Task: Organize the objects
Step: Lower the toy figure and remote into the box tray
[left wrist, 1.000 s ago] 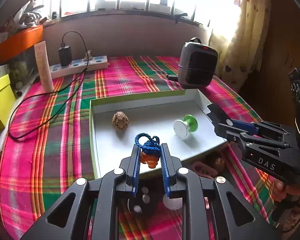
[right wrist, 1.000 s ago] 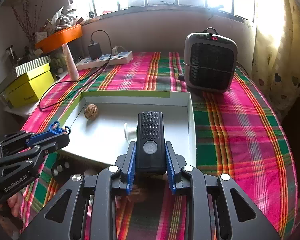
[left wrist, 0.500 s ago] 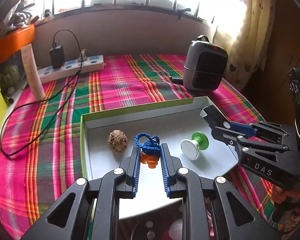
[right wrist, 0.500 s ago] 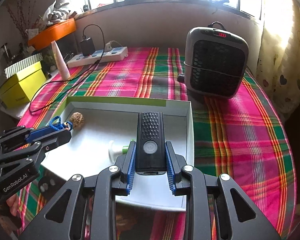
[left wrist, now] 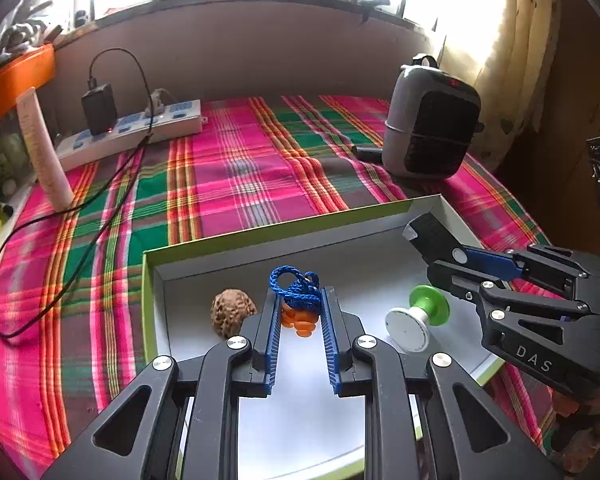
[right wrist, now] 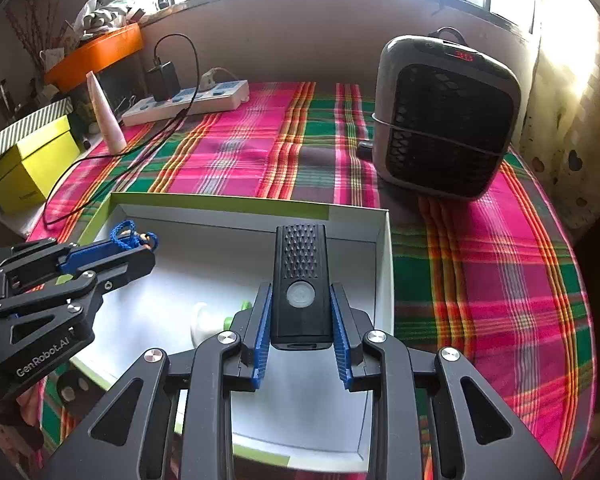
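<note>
Over the white tray, both grippers further forward than a second ago: left gripper clamped on blue-corded orange charm, right gripper clamped on black remote.

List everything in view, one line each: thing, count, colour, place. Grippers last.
tray: 1, white with green rim, on the tablecloth
walnut: 1, brown, in tray, left
spool: 1, green and white, in tray, right
blue-corded orange charm: 1, in left gripper, above tray
black device: 1, in right gripper, above tray
heater: 1, grey and black, far right
power strip: 1, white, far left
tablecloth: 1, pink-green plaid
left gripper: 1, black, blue pads
right gripper: 1, same
</note>
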`<state>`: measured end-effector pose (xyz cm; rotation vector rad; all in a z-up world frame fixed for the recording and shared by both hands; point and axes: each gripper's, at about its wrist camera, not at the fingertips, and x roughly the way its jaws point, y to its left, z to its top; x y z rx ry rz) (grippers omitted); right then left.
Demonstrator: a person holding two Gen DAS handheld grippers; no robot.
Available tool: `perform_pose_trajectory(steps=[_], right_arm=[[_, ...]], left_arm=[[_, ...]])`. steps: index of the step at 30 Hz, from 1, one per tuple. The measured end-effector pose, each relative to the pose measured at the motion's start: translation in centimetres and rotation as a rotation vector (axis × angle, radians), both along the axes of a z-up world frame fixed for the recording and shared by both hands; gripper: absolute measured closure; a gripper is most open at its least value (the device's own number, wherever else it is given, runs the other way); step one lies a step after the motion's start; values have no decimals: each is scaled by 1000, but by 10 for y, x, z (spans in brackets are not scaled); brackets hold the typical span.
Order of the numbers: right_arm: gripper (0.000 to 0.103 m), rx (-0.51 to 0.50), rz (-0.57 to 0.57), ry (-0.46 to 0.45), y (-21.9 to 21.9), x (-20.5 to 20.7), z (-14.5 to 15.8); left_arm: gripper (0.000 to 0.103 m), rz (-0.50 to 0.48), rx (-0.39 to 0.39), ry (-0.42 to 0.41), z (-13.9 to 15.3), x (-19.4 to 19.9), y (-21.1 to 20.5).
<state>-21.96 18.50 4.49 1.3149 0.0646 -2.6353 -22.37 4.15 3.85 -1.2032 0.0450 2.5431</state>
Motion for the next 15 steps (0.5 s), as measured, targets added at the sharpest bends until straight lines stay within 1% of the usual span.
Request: perform_pose_trajectory(steps=[5, 15], right_arm=[[75, 7, 1, -9, 0, -6, -3], [75, 5, -2, -24, 3, -12, -8]], left_arm=[[85, 0, -12, -22, -7, -8, 3], [85, 4, -39, -41, -16, -20, 7]])
